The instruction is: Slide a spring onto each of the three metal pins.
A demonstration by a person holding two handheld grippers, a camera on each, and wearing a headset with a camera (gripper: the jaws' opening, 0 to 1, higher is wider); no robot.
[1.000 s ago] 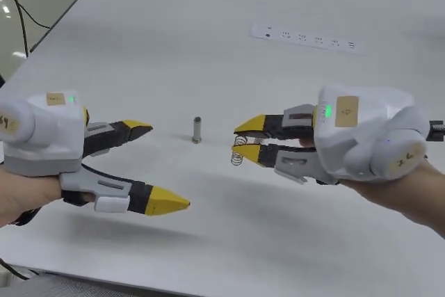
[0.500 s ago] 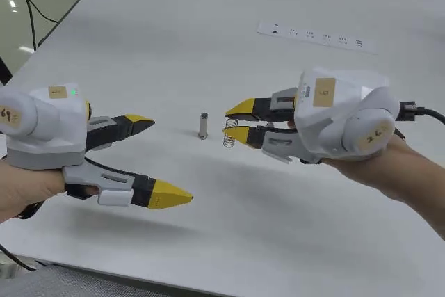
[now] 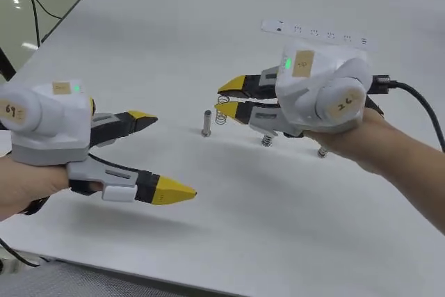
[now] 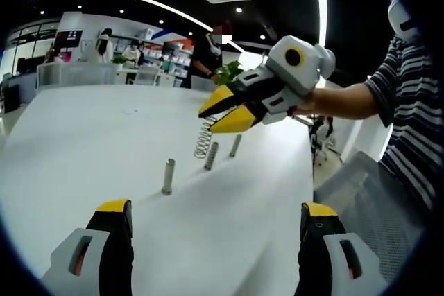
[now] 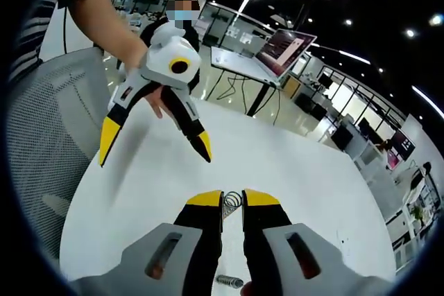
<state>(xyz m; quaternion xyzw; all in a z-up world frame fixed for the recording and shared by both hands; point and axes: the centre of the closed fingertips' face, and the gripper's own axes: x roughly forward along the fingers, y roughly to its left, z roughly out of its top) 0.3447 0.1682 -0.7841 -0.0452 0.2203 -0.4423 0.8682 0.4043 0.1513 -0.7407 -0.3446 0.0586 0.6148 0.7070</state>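
1. Two grippers on show. The left gripper (image 3: 158,154) sits low on our left, jaws spread wide with nothing between them. The right gripper (image 3: 224,99) faces it from across the table (image 3: 174,26), jaws drawn close together.
2. One spring (image 3: 221,110) is in those right jaws, pinched near its upper end between the yellow tips and hanging clear of the tabletop.
3. We count three metal pins, all standing upright. The bare pin (image 3: 207,122) stands out in the open, while the second pin (image 3: 266,141) and the third pin (image 3: 322,151) are tucked under the right gripper's body.
4. From the head view the second and third pins both look wrapped in coils, though the gripper hides their tops.
5. The held spring's long axis runs close to vertical, free end pointing down at the table. In the left gripper view it leans slightly.
6. It hangs just beside the bare pin on the right gripper's side, apart from it and not over its top.
7. One power strip (image 3: 313,35) lies far back on the table.
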